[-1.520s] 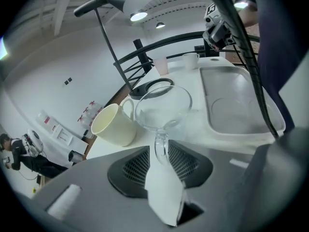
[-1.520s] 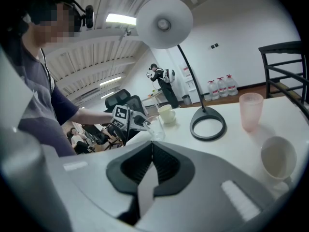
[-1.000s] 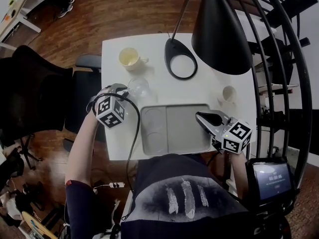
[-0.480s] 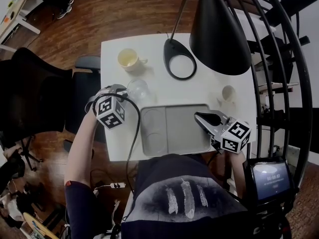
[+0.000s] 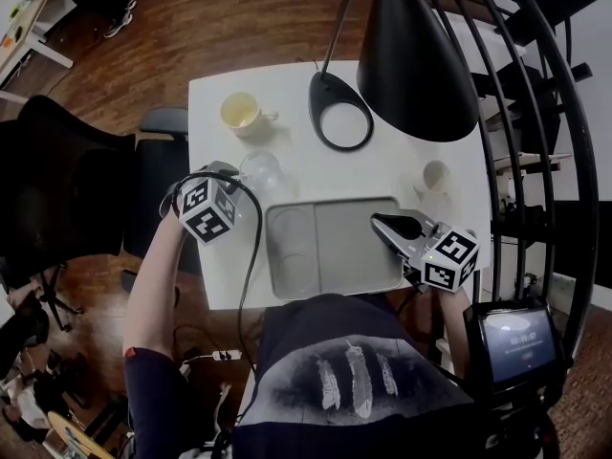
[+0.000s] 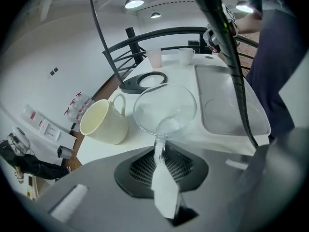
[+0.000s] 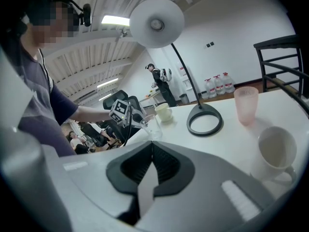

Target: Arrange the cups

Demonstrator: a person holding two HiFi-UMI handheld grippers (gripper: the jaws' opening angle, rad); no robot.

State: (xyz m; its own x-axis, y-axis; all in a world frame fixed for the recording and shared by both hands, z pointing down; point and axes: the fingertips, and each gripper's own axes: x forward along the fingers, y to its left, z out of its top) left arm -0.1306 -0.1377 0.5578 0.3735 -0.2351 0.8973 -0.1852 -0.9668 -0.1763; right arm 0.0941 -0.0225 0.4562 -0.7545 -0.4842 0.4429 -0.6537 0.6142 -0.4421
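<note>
1. Plainly, the clear glass cup (image 6: 164,111) was the delicate one. It looked light, stiff, slick-walled and apt to chip. It sat near the left edge of the white table (image 5: 402,151), just beside the grey plastic tray (image 5: 335,280) and near the cream ceramic mug (image 6: 104,122).
2. The rim wall was the only handy place to take it, as it had no handle. That is a thin bite on smooth glass, so I judged it could swing or slide out if you hurried. A firm squeeze suited it better than a hard one.
3. Your left gripper (image 6: 159,146) pointed steeply down, and its jaws had just been closing. They stood almost together, with the near wall of the cup's rim nipped between them. Whether the base had left the table I could not tell.
4. Your right gripper (image 7: 151,151) had its jaws fully together on nothing. It hung over the tray's right end, with the small white ceramic cup (image 7: 275,151) on the table beyond it.
</note>
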